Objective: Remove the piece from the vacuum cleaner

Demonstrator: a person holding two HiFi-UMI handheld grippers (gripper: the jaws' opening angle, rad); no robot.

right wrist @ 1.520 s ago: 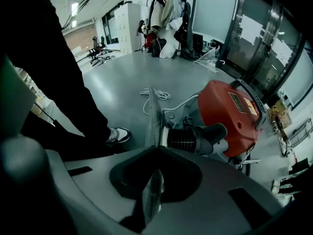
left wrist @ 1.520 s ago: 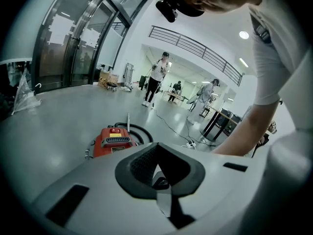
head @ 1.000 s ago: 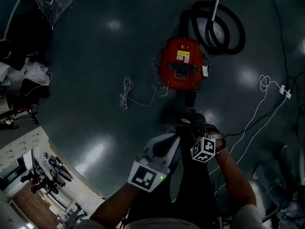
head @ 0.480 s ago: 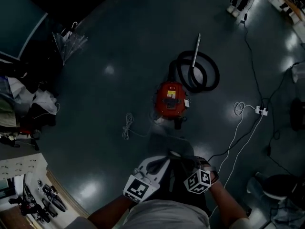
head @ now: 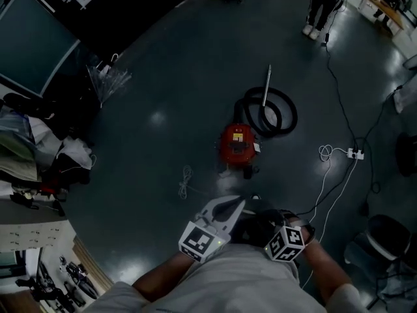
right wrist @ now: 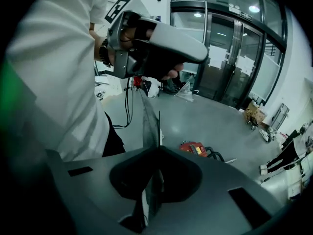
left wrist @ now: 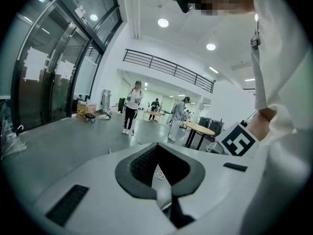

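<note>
The red vacuum cleaner (head: 238,143) sits on the dark floor, well ahead of me. Its black hose (head: 272,113) lies coiled behind it, with a metal wand (head: 266,85) resting across the coil. Both grippers are held close to my body, far from the vacuum. The white left gripper (head: 234,207) points forward, and its jaws (left wrist: 163,187) look shut with nothing between them. The dark right gripper (head: 260,217) is beside it, shut and empty (right wrist: 152,119). In the right gripper view the vacuum cleaner (right wrist: 194,148) is small, beyond the jaws.
A loose white cord (head: 187,181) lies left of the vacuum. A power strip (head: 355,153) with cables trails at the right. A folded umbrella (head: 107,77) and piled clothes (head: 39,155) are at the left. A person (head: 322,5) stands far back, and a chair (head: 391,233) is at the right.
The head view has pulled up and back, so the vacuum looks smaller and farther away and more of the room shows. Both grippers stay shut near my body.
</note>
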